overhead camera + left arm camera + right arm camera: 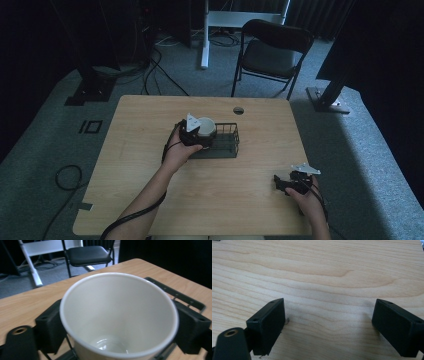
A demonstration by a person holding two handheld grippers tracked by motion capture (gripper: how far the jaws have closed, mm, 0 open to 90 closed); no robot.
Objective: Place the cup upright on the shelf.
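Note:
A white paper cup [206, 126] is held between the jaws of my left gripper [199, 133] at the left end of a black wire basket [227, 146] in the middle of the table. In the left gripper view the cup [117, 315] is empty and tilted towards the camera, with a black pad pressed against each side and the basket's rim [176, 293] behind it. My left gripper [120, 327] is shut on the cup. My right gripper [280, 183] rests low near the table's front right corner. Its jaws stand wide apart over bare wood, so the right gripper [328, 325] is open with nothing in it.
The wooden table [140, 180] has a round cable hole [238, 110] near its far edge. A black folding chair [272, 50] stands behind the table, next to a white desk leg [204, 40]. Cables lie on the grey carpet at left.

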